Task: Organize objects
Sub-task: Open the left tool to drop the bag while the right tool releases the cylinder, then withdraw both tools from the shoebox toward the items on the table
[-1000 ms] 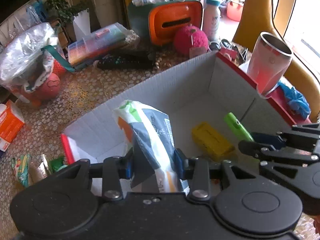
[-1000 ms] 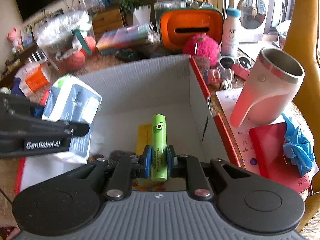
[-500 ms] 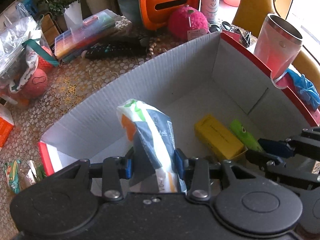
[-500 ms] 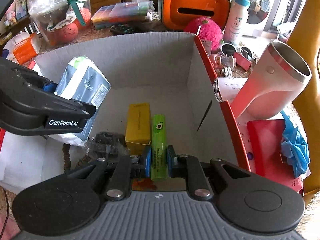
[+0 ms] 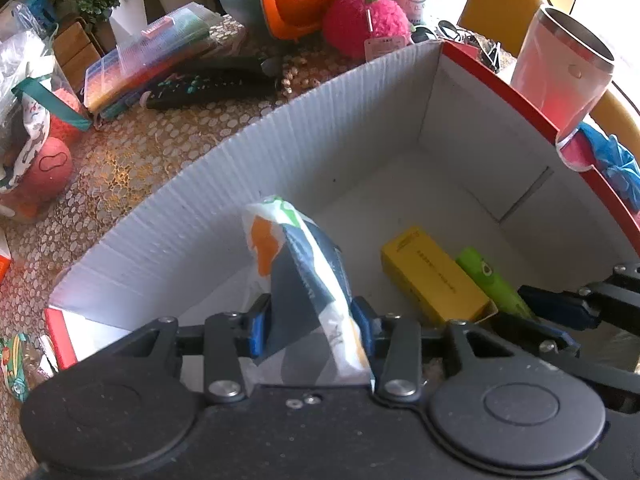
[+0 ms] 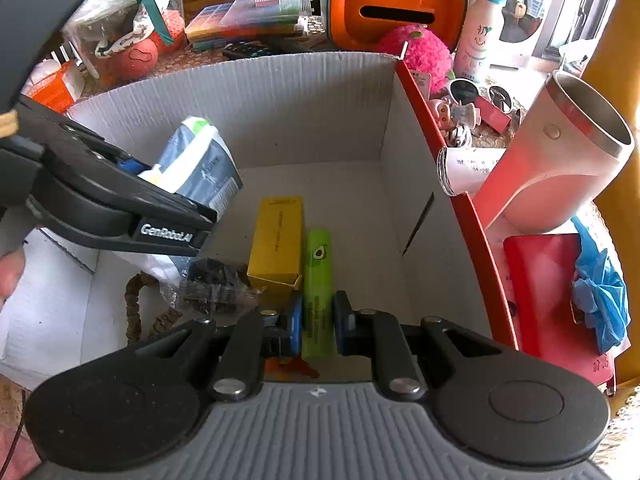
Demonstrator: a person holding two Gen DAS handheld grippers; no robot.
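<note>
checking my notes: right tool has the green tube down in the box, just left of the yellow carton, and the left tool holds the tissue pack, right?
One thing is off: the green tube lies just right of the yellow carton, not left, as the right wrist view shows. The rest stands: the right tool grips it inside the box, and the left tool holds the tissue pack.

Cluttered lace-covered table [image 5: 132,160]; yellow chair [image 5: 500,4] beyond right; washing machine [image 6: 520,12] far right; daylight from right.
</note>
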